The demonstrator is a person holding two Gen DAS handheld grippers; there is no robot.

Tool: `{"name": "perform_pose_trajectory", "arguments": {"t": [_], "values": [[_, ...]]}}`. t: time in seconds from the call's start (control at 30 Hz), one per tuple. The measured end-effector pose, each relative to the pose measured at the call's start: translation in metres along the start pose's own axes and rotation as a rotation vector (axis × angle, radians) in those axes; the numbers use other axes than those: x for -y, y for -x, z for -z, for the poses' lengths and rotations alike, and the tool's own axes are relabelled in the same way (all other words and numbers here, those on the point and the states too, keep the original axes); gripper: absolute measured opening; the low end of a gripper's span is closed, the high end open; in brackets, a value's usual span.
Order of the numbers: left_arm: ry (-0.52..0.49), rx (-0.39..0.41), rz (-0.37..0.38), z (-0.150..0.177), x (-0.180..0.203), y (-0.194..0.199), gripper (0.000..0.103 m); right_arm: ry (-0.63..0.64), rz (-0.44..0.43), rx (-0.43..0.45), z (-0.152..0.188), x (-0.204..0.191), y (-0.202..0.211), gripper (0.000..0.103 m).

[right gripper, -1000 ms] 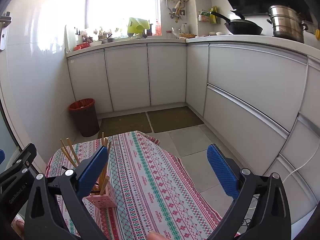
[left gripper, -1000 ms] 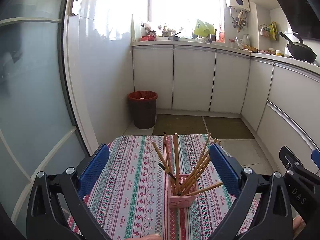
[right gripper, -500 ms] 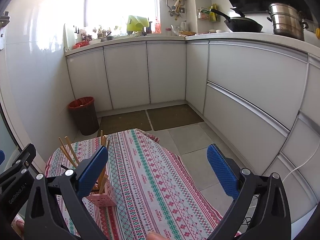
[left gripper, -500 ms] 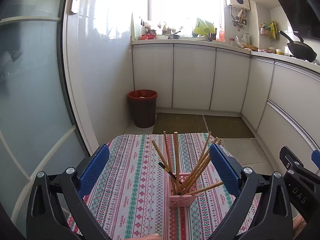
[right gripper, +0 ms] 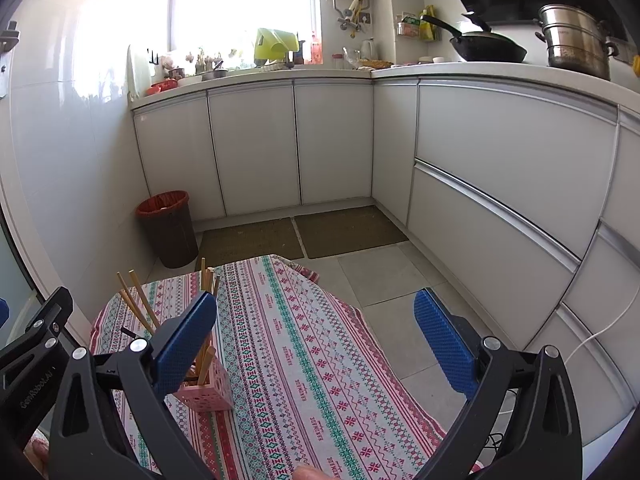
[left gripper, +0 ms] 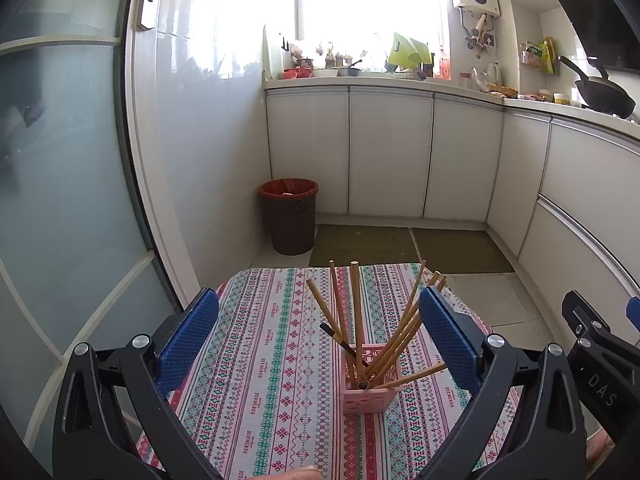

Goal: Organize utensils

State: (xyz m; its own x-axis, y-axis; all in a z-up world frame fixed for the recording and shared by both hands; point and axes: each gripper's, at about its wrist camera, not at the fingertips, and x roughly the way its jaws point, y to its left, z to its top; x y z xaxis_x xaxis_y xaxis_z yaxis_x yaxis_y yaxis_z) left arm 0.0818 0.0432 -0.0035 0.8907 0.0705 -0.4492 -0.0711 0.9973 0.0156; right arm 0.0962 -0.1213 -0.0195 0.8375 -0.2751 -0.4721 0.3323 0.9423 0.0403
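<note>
Chopsticks (left gripper: 360,332): wooden bundle plus one dark-tipped stick, all standing fanned in pink holder (left gripper: 370,394), tablecloth (left gripper: 256,360) at 5 o'clock of centre. No loose utensils visible. Left gripper (left gripper: 318,338), right gripper (right gripper: 316,340): spread wide, empty. Judgement: sorting looks complete; nothing left in view.

Wooden chopsticks (left gripper: 354,320), perforated pink plastic holder (left gripper: 370,398), woven patterned tablecloth (left gripper: 256,360), glossy cabinets (left gripper: 390,156)
</note>
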Motion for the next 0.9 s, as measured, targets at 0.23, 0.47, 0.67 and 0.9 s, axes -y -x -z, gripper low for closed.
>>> {"name": "perform_pose_trajectory", "arguments": {"t": [0.23, 0.47, 0.67, 0.9], "values": [[0.010, 0.000, 0.000, -0.001, -0.003, 0.000, 0.096, 0.001, 0.001, -0.008, 0.001, -0.001, -0.001, 0.096], [-0.017, 0.036, 0.036, 0.000, 0.001, 0.006, 0.095, 0.000, 0.002, -0.010, 0.002, -0.002, -0.001, 0.096], [-0.046, 0.083, 0.054, 0.001, 0.007, 0.014, 0.090, -0.002, 0.003, -0.015, 0.001, -0.001, -0.003, 0.096], [-0.032, 0.076, 0.029, 0.000, 0.005, 0.014, 0.096, -0.012, 0.006, -0.004, 0.001, 0.001, 0.000, 0.096]]}}
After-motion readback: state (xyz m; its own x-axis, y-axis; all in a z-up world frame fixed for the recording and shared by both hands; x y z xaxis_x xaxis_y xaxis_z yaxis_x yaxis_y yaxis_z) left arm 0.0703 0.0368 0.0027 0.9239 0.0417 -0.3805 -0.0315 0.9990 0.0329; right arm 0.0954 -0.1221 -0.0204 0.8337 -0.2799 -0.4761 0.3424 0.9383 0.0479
